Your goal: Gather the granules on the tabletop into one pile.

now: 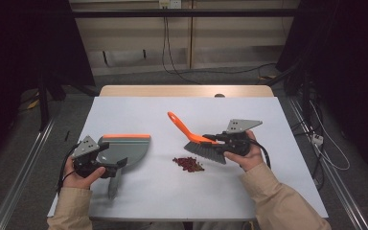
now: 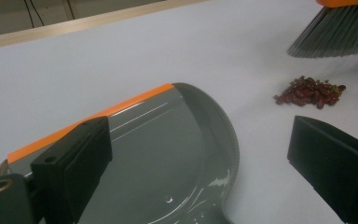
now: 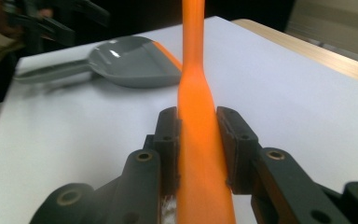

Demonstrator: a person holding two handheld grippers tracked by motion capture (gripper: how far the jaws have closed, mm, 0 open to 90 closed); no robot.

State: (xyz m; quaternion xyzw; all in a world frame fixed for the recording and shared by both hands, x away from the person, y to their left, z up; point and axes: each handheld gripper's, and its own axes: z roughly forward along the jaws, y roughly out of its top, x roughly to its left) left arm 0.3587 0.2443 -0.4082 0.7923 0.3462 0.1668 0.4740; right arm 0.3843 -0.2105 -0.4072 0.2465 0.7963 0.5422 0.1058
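A: What do you have from the high view?

B: I see the right gripper (image 1: 216, 139) clamped on the brush (image 1: 197, 140), low on its orange handle, just above the bristles. The bristles sit just beside the beans (image 1: 188, 164), which lie in a small heap near the middle of the table (image 1: 249, 191). My left gripper (image 1: 116, 162) is at the dustpan (image 1: 124, 148), near where the pan meets its handle. From here I cannot tell how its jaws stand.

A: And the left gripper view?

B: There the left gripper (image 2: 205, 158) has its jaws wide apart. The dustpan (image 2: 168, 158) lies flat between them, its orange lip facing away, and neither jaw presses on it. The beans (image 2: 311, 91) are beyond the pan, to the right, and the brush (image 2: 340, 35) bristles hang over the table a little past them, apart from the heap.

A: Right gripper view?

B: The right gripper (image 3: 198, 140) has both pads tight against the brush (image 3: 198, 154) handle, which runs straight up between them. The dustpan (image 3: 130, 60) lies farther off on the table (image 3: 298, 107), with the left hand at its handle.
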